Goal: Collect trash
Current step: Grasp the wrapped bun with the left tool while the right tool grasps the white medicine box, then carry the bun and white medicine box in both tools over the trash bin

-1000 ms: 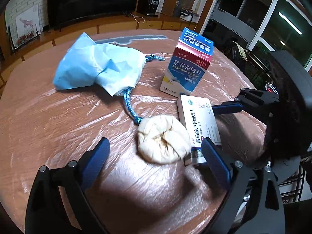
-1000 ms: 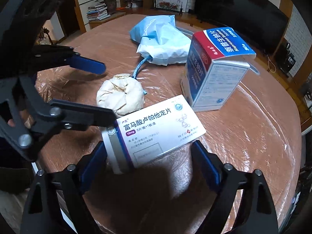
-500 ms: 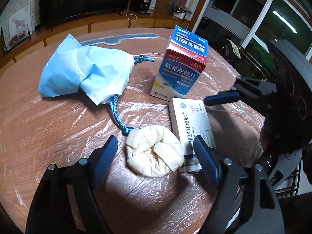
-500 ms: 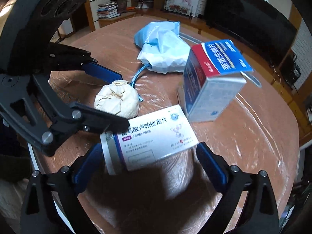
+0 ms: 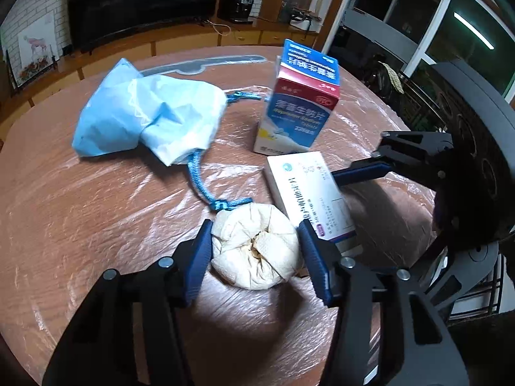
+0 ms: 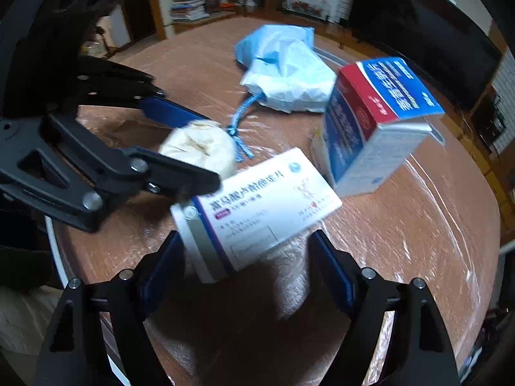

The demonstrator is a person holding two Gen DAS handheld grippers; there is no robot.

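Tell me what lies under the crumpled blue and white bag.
A braided blue cord runs out from under the crumpled blue and white bag, over the plastic-covered round table. Anything else beneath is hidden.

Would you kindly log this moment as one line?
left gripper: closing around paper wad | right gripper: closing, astride flat white box | table: blue bag, upright carton

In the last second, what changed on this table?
The left gripper jaws are closing around the paper wad; the right gripper jaws are closing around the flat white box, apparently not touching it yet. The blue bag and upright carton stayed put.
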